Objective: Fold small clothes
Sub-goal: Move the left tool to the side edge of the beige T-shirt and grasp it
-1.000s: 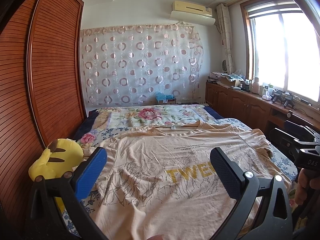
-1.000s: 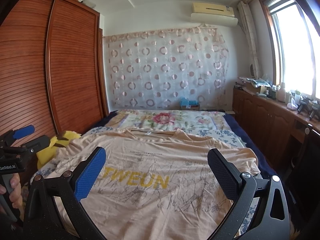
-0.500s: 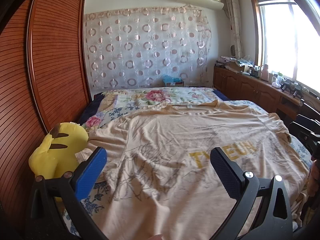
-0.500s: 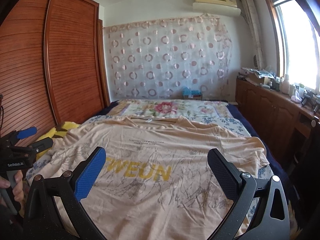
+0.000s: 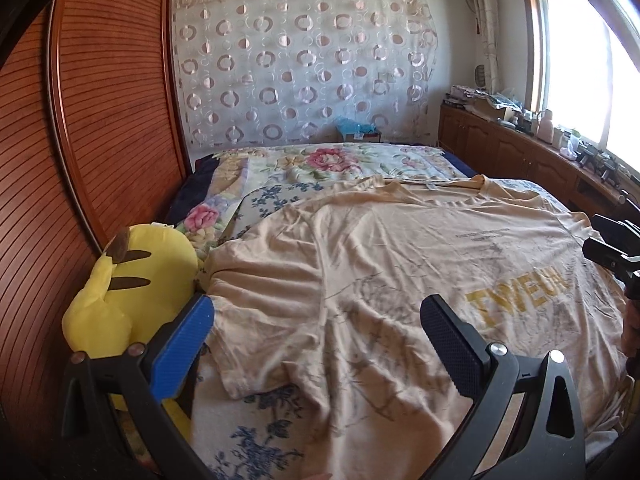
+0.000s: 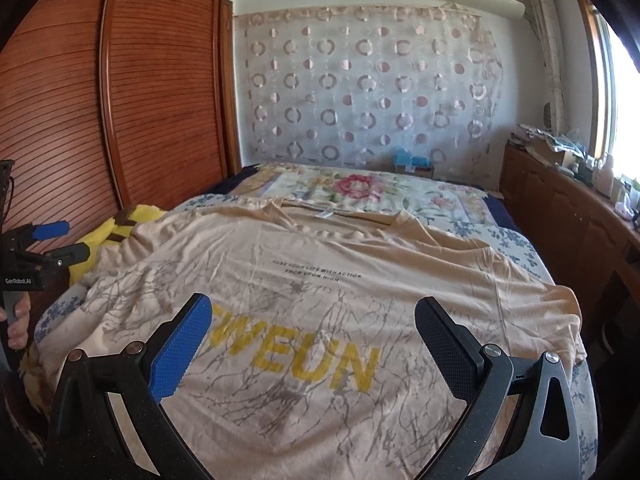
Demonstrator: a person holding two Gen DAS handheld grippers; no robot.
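As your two grippers tip down toward the bed (image 5: 276,432), the peach T-shirt (image 6: 360,280) lies spread face-up ahead of both sets of jaws, unfolded. A second ago your left view took in ceiling and air conditioner; now the near sleeve (image 5: 256,316) fills the gap between its jaws, suggesting a first grab there. The left gripper (image 5: 316,344) and right gripper (image 6: 312,340) both hang wide apart, holding nothing. A yellow plush toy (image 5: 132,280) sits just outside your left gripper's blue pad.
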